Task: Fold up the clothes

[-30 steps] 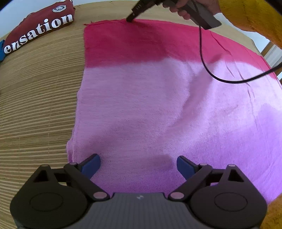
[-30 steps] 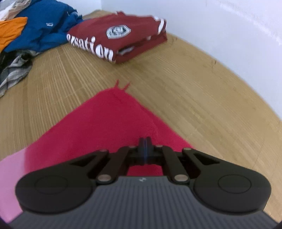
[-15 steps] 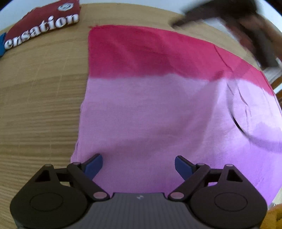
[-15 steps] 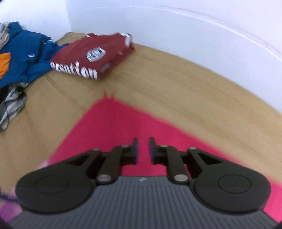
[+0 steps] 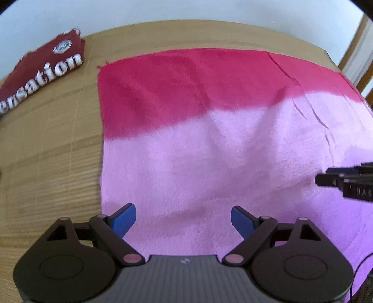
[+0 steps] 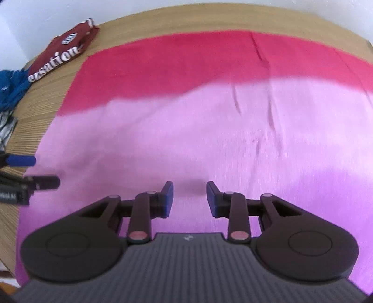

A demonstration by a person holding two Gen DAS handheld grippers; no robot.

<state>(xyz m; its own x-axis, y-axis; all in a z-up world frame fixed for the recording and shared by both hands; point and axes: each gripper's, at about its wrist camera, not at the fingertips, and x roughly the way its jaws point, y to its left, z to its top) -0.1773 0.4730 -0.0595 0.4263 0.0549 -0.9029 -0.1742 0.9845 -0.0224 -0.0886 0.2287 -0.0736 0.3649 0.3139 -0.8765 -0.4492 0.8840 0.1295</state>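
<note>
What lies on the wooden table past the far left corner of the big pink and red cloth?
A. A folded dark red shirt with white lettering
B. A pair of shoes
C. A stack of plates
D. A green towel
A: the folded dark red shirt with white lettering lies on the table just beyond the cloth's far left corner.

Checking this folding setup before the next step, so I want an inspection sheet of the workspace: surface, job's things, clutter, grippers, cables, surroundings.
Surface: wooden table, ridged grain.
Job's things: pink and red cloth spread flat, light creases toward its right side; folded maroon shirt at the far left.
Clutter: blue garment and striped fabric heaped at the table's left edge.
Grippers: left gripper open, over the cloth's near edge; right gripper open, nothing between its jaws, which have just been opening.
Cables: thin black cable, bottom right.
Surroundings: white wall; wooden frame at right.
</note>
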